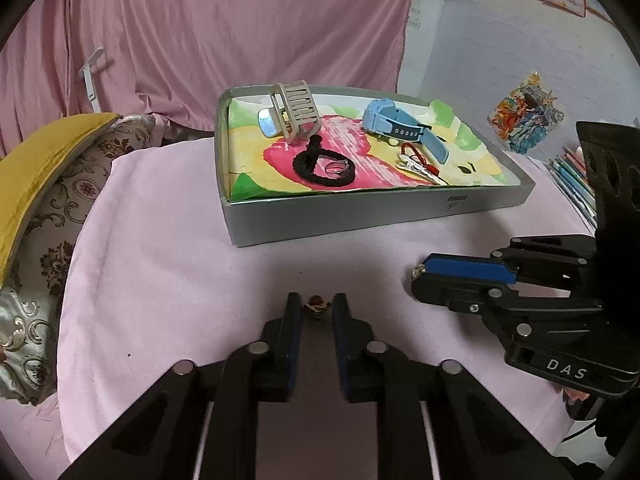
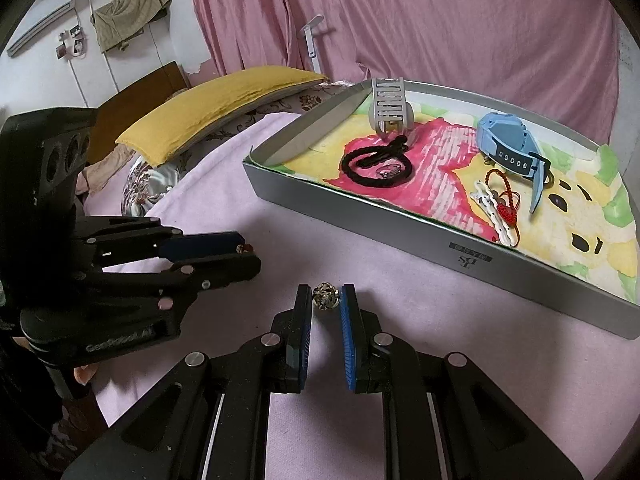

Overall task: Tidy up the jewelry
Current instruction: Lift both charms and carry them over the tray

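Clutter fills the grey box [image 1: 340, 212], which lies on a bed covered by a pink sheet [image 1: 160, 240]. A painted paper [image 1: 280, 152] lines the box. At the box's far left corner a beige hair claw [image 1: 294, 110] stands on its edge. Just in front of the claw lies a black cord loop [image 1: 320, 162] with a clear ring [image 1: 335, 168] inside it. A blue watch [image 1: 396, 126] sits toward the box's far right. Just nearer than the watch, a red cord [image 1: 416, 156] and a white hair clip [image 1: 412, 168] lie touching each other.

Left of the box a yellow cushion [image 1: 48, 152] rests on patterned pillows. Behind the box hangs a pink curtain [image 1: 240, 32], and right of it lie coloured pencils [image 1: 572, 176].

Both tongs are on the near side of the box, with only bare sheet between them and its front wall. The left tongs [image 1: 316, 300] are nearly closed, pinching a small brown trinket [image 1: 316, 305] at their very tips. The right tongs [image 2: 326, 292], beside them, are likewise nearly closed, and a small silver trinket [image 2: 326, 297] is gripped between their blue pads. Whether either trinket touches the sheet cannot be told.
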The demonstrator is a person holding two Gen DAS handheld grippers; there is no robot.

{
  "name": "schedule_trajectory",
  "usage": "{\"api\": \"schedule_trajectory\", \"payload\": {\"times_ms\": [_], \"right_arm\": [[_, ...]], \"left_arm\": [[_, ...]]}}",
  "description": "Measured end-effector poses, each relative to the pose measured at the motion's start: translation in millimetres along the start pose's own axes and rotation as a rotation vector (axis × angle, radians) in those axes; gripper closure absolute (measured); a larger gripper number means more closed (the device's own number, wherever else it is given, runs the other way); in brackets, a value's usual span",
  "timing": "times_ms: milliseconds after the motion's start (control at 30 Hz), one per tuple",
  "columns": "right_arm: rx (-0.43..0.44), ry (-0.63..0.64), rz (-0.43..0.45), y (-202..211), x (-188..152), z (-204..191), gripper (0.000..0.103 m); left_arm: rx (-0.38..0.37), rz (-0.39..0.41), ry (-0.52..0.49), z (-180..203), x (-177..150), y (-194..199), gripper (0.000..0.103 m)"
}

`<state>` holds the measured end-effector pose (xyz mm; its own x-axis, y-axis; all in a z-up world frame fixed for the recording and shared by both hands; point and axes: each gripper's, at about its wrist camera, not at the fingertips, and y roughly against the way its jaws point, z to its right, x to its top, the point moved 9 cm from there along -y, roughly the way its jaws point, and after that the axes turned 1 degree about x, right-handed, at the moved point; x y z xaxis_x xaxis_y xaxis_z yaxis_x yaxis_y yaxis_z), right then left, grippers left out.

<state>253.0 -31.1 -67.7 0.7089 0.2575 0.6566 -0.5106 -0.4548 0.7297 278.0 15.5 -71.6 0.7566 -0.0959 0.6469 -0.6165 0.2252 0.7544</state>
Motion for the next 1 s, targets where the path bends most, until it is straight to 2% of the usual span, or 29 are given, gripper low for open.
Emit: {"api": "schedule_trajectory", "payload": {"times_ms": [300, 433, 633, 767, 867, 1000], "right_arm": [[-0.007, -0.035, 0.058, 16, -1, 9, 0.090], [-0.076, -0.016, 0.156, 42, 0, 14, 0.090], [-0.180, -0.031, 0.320, 79, 13, 36, 0.090], [-0.245, -0.051, 0.438, 102, 30, 58, 0.090], [-0.283, -0.068, 0.494, 110, 42, 74, 0.090], [-0.321, -0.114, 0.497, 105, 54, 98, 0.090]], "left_arm": [[-0.016, 0.045, 0.005, 15, 0, 5, 0.089], [-0.024, 0.122, 0.003, 28, 10, 19, 0.089], [-0.002, 0.307, 0.013, 49, 46, 43, 0.089], [0.001, 0.399, 0.028, 62, 75, 48, 0.089], [0.013, 0.439, 0.025, 72, 94, 42, 0.089], [0.012, 0.429, 0.030, 80, 112, 21, 0.089]]}}
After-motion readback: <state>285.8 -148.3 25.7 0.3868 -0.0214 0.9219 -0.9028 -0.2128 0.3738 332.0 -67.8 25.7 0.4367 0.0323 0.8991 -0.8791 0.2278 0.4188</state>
